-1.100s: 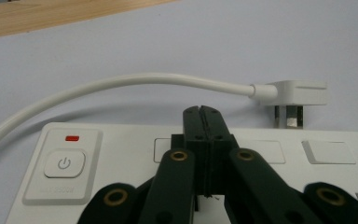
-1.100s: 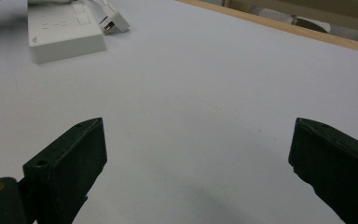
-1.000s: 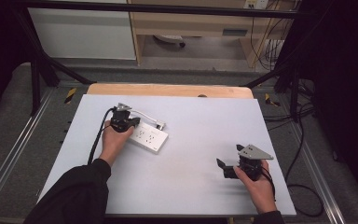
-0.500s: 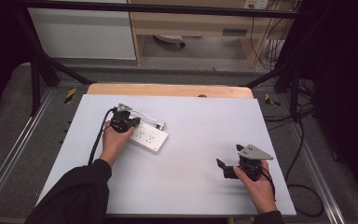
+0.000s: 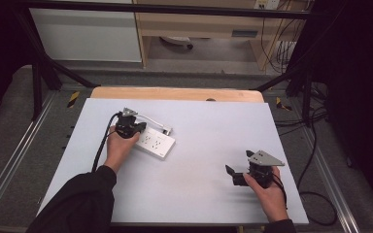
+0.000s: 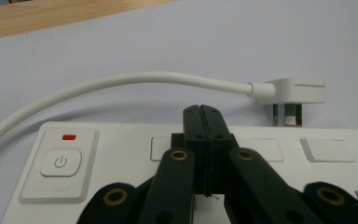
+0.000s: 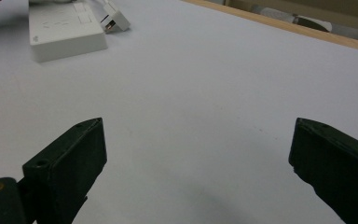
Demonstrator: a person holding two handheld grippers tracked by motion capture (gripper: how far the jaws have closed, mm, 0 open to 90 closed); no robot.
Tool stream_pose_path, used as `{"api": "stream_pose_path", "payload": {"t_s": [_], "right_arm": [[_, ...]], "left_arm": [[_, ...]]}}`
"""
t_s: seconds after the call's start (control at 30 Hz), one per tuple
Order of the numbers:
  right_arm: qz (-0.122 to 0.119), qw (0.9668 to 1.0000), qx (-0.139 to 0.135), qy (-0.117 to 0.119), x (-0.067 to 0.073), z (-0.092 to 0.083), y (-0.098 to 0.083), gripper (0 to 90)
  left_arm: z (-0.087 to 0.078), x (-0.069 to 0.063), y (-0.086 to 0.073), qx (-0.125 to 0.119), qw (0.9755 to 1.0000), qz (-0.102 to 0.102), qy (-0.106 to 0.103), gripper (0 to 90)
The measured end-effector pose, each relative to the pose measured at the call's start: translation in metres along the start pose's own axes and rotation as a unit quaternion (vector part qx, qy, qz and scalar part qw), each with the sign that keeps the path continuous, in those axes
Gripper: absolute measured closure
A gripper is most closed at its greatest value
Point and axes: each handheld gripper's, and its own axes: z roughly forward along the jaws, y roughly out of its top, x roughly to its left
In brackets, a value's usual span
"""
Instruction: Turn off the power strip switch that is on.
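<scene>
A white table top point(image 5: 199, 145) carries a white power strip point(image 5: 154, 143) toward its left edge, cord point(image 6: 121, 84) curling to the plug point(image 6: 291, 91) beside it. The left gripper point(image 6: 200, 116) — jaws pressed together, empty — rests over the strip's top face. The right gripper point(image 5: 233, 175) — jaws wide apart — sits near the front right corner.

White power strip point(image 5: 151, 142) lies flat, angled, left of worktop centre; its cord's plug point(image 6: 294, 91) rests just behind.
</scene>
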Motion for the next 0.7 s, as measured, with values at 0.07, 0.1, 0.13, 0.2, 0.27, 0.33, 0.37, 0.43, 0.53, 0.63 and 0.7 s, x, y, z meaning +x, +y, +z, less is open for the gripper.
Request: {"api": "stream_pose_path", "payload": {"t_s": [0.07,0.1,0.13,0.2,0.27,0.33,0.37,0.43,0.53,0.63,0.7], "right_arm": [[-0.002,1.0,0.0,0.0,-0.0002,0.0005,-0.0001,4.6],[-0.002,1.0,0.0,0.0,-0.0001,0.0006,-0.0001,4.5],[-0.003,1.0,0.001,0.0,-0.0001,0.0006,-0.0002,4.6],[-0.003,1.0,0.001,0.0,-0.0001,0.0005,-0.0002,4.5],[-0.002,1.0,0.001,0.0,0.0002,-0.0001,-0.0001,4.5],[-0.001,1.0,0.001,0.0,0.0001,-0.0003,-0.0001,4.5],[-0.001,1.0,0.001,0.0,0.0001,-0.0002,-0.0001,4.5],[-0.001,1.0,0.001,0.0,0.0001,-0.0001,-0.0001,4.5],[-0.002,1.0,0.0,0.0,0.0002,-0.0002,-0.0001,4.5],[-0.001,1.0,0.001,0.0,-0.0001,-0.0005,-0.0001,4.5],[0.001,1.0,0.0,0.0,-0.0008,-0.0002,-0.0003,4.5]], "left_arm": [[-0.0002,0.0,-0.0002,0.0,1.0,0.002,0.002,90.0],[-0.0002,0.0,-0.0002,0.0,1.0,0.002,0.002,90.0],[-0.0003,0.0,-0.0006,-0.001,1.0,0.001,0.003,90.0],[-0.0003,0.0,-0.0007,-0.001,1.0,0.001,0.003,90.0],[0.0002,-0.0003,-0.0025,-0.004,1.0,0.003,0.003,90.0],[0.0,-0.0003,-0.0029,-0.005,1.0,0.001,0.002,90.0],[0.0,-0.0006,-0.0036,-0.007,1.0,-0.002,0.003,90.0],[-0.0001,-0.0009,-0.0037,-0.007,1.0,-0.001,0.003,90.0],[0.0007,-0.0011,-0.0043,-0.011,0.9999,-0.005,0.001,90.0],[0.002,-0.0006,-0.0039,-0.014,0.9998,-0.012,-0.002,90.0],[0.0029,-0.0012,-0.0031,-0.014,0.9998,-0.013,-0.002,90.0]]}}
